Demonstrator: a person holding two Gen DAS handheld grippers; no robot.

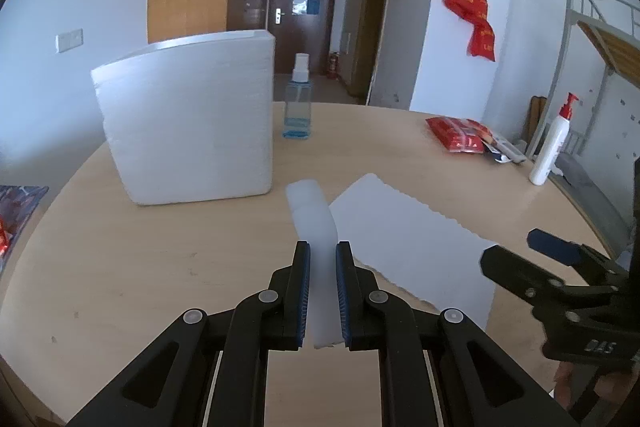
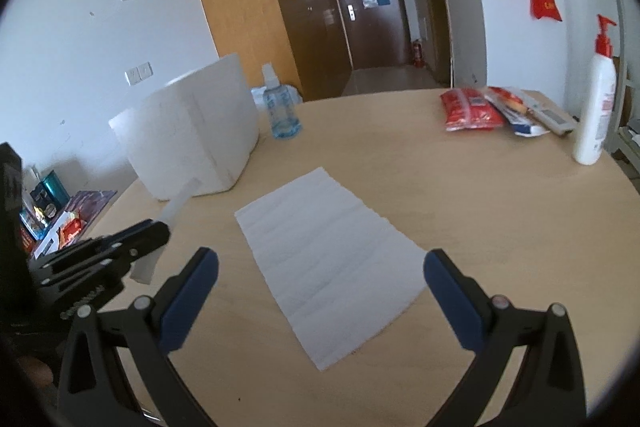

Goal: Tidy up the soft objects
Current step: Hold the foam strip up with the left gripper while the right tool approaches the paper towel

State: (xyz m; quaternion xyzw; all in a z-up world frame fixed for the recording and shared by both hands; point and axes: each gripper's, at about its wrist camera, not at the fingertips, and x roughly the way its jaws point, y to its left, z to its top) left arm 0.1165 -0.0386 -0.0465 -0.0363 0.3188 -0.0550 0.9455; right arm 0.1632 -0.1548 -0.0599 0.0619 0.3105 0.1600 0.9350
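Clenched between the blue pads of the left claw [image 1: 322, 259] is a narrow white strip [image 1: 316, 223], probably foam or a folded sheet; it runs forward out of the jaws and stands a little off the table [image 1: 160, 267]. Just to its right a flat sheet [image 1: 408, 243] lies spread on the wood, one edge close beside the strip. From the right side the same sheet [image 2: 332, 263] sits straight ahead of the right claw [image 2: 320, 279], whose fingers are spread wide and hold nothing, hovering near the sheet's near end.

Further out stands a big white block [image 1: 188, 119], which looks like a stack of such sheets on edge. Beside it is a spray bottle [image 1: 298, 107]; off to the right, red packets [image 1: 456, 135] and a pump bottle [image 1: 554, 143].

My guess is the strip is being carried for tidying, either onto the flat sheet or back to the block, though I cannot tell which. Next the left claw would need to lower it gently and let go; being limp, it may flop or skew. The right claw seems ready to steady or pick up the sheet.
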